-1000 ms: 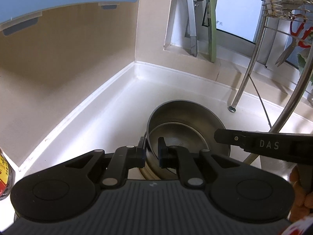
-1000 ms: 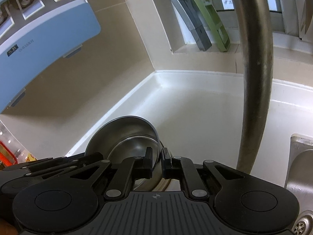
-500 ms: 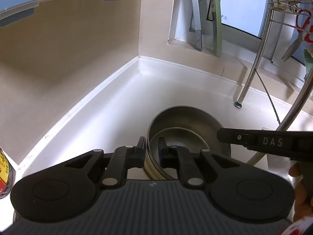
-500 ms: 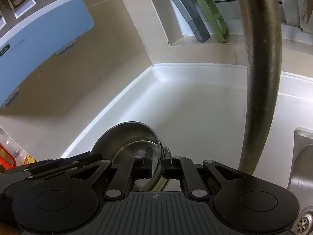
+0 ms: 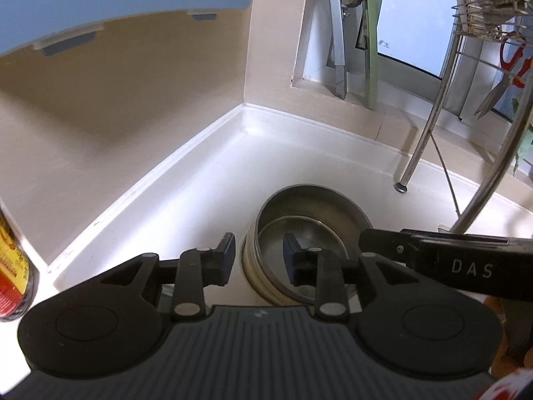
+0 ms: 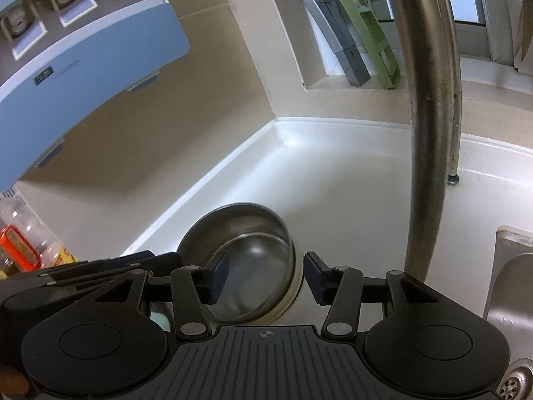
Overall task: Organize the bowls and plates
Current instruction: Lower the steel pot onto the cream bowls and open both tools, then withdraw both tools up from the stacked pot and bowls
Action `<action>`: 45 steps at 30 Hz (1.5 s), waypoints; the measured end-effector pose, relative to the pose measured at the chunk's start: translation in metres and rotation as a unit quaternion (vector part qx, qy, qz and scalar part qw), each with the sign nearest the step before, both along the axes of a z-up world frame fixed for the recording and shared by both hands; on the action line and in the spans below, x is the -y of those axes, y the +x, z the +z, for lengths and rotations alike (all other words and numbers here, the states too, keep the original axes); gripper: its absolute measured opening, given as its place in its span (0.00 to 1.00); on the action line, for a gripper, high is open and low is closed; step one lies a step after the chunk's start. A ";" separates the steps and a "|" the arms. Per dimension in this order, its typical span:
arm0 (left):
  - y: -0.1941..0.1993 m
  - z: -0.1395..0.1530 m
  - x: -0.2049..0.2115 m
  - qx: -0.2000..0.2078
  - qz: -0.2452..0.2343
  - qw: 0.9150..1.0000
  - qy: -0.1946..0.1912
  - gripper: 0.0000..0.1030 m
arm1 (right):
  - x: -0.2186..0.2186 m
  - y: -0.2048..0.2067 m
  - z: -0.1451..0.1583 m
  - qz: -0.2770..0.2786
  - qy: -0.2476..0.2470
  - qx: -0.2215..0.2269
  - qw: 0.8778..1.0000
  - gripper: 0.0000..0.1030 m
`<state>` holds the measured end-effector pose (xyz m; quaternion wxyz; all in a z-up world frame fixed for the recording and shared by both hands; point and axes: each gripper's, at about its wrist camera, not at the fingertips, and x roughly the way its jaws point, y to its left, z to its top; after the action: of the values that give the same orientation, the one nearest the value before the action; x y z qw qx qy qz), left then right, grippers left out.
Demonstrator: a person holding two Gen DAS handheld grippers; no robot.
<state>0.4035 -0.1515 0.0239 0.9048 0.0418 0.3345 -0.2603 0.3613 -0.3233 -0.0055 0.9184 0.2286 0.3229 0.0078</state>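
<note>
The steel bowl (image 5: 313, 233), probably light and slippery, is best taken by its thin rim; left gripper (image 5: 258, 255) and right gripper (image 6: 265, 278) are spread apart.

The matte black plastic left gripper (image 5: 258, 256) has two round discs, silver screws and a ribbed grey plate behind its fingers. The matching black right gripper (image 6: 265, 278) carries white letters "DAS" on its side.

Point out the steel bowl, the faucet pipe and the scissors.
steel bowl (image 5: 316, 206), left wrist view, inner back wall.
faucet pipe (image 6: 429, 153), right wrist view, middle of the upright tube.
scissors (image 5: 496, 91), left wrist view, hanging steel blades.
</note>
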 end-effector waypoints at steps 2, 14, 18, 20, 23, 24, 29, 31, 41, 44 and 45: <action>-0.007 0.003 -0.005 -0.002 0.004 1.000 0.000 0.28 | -0.001 -0.007 0.000 0.004 0.001 0.000 1.000 0.50; -0.066 0.012 -0.023 -0.006 -0.011 1.000 0.006 0.31 | -0.007 -0.064 0.011 0.009 0.006 0.002 1.000 0.54; -0.091 0.013 -0.028 -0.003 -0.015 1.000 0.009 0.31 | -0.012 -0.089 0.015 0.011 0.000 -0.001 1.000 0.55; -0.103 0.013 -0.031 -0.004 -0.017 1.000 0.010 0.32 | -0.015 -0.101 0.016 0.014 -0.001 -0.004 1.000 0.56; -0.120 0.013 -0.035 -0.007 -0.014 1.000 0.010 0.32 | -0.019 -0.117 0.017 0.017 -0.003 -0.007 1.000 0.56; -0.127 0.012 -0.038 -0.008 -0.014 1.000 0.011 0.32 | -0.021 -0.123 0.017 0.018 -0.006 -0.010 1.000 0.56; -0.155 0.008 -0.047 -0.013 -0.005 1.000 0.015 0.32 | -0.028 -0.153 0.013 0.023 -0.008 -0.022 0.999 0.57; -0.164 0.007 -0.050 -0.016 -0.002 1.000 0.017 0.32 | -0.032 -0.163 0.011 0.028 -0.005 -0.027 0.999 0.58; -0.215 0.000 -0.066 -0.024 0.013 0.999 0.026 0.32 | -0.047 -0.216 0.002 0.044 -0.005 -0.049 0.998 0.60; -0.229 -0.001 -0.071 -0.025 0.020 0.999 0.029 0.32 | -0.051 -0.231 -0.003 0.049 -0.006 -0.056 0.997 0.60; -0.234 -0.001 -0.073 -0.026 0.023 0.999 0.030 0.32 | -0.053 -0.235 -0.005 0.052 -0.006 -0.059 0.997 0.60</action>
<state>0.1699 -0.0787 0.0226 0.8998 0.0542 0.3665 -0.2304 0.1258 -0.2706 -0.0100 0.8977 0.2057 0.3876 0.0399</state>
